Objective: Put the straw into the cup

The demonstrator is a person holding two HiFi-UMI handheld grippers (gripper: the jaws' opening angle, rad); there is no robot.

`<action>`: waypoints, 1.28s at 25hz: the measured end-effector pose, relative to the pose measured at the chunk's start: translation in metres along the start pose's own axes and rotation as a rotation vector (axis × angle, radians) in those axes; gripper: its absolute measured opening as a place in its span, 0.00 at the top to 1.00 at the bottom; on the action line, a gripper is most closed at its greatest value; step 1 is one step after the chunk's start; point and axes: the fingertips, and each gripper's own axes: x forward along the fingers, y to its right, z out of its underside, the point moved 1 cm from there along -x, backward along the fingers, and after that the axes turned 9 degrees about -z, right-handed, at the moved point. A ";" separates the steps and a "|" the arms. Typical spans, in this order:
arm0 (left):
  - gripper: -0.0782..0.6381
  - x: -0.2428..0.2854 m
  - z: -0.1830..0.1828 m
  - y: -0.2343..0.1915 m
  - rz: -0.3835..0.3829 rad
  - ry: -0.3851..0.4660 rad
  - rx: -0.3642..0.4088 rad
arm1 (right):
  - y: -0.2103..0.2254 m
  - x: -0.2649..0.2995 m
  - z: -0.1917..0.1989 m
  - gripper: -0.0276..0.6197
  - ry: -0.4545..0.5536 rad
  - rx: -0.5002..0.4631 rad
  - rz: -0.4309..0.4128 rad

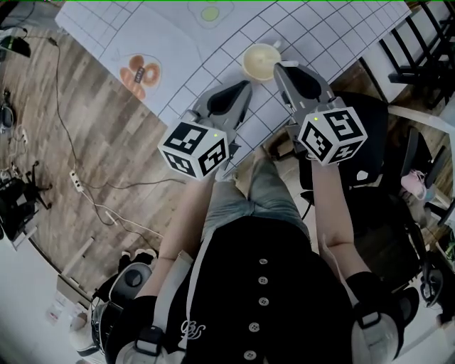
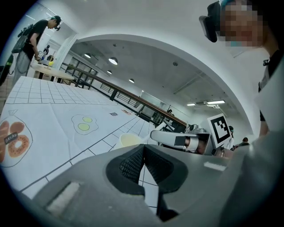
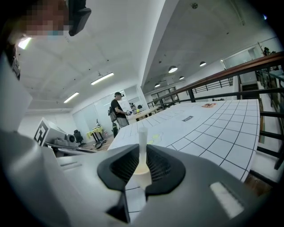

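A cream cup (image 1: 261, 62) stands on the white gridded table (image 1: 178, 43) near its front edge. My right gripper (image 1: 282, 69) reaches in beside the cup's right rim. In the right gripper view it (image 3: 142, 156) is shut on a pale straw (image 3: 142, 141) that stands upright between the pads, directly over the cup (image 3: 141, 170). My left gripper (image 1: 240, 87) hovers just left of the cup and nearer to me. Its jaws (image 2: 143, 153) meet with nothing between them, and the cup (image 2: 130, 140) and the right gripper (image 2: 177, 139) show beyond.
Printed pictures of donuts (image 1: 140, 73) and a fried egg (image 1: 210, 13) lie on the table further left. A black chair (image 1: 416, 43) stands at the right. Wooden floor with cables (image 1: 78, 178) runs along the table's left edge. A person (image 3: 117, 108) stands far off.
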 end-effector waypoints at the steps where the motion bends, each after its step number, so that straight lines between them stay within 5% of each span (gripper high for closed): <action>1: 0.89 0.001 0.000 0.000 0.003 -0.003 0.001 | 0.000 0.001 0.001 0.88 -0.004 -0.002 -0.004; 20: 0.89 0.011 0.015 0.002 0.039 -0.082 0.031 | -0.007 0.015 0.023 0.85 -0.090 -0.022 -0.069; 32: 0.89 -0.003 -0.005 0.000 0.032 -0.030 0.057 | -0.013 0.007 0.012 0.67 -0.038 -0.016 -0.026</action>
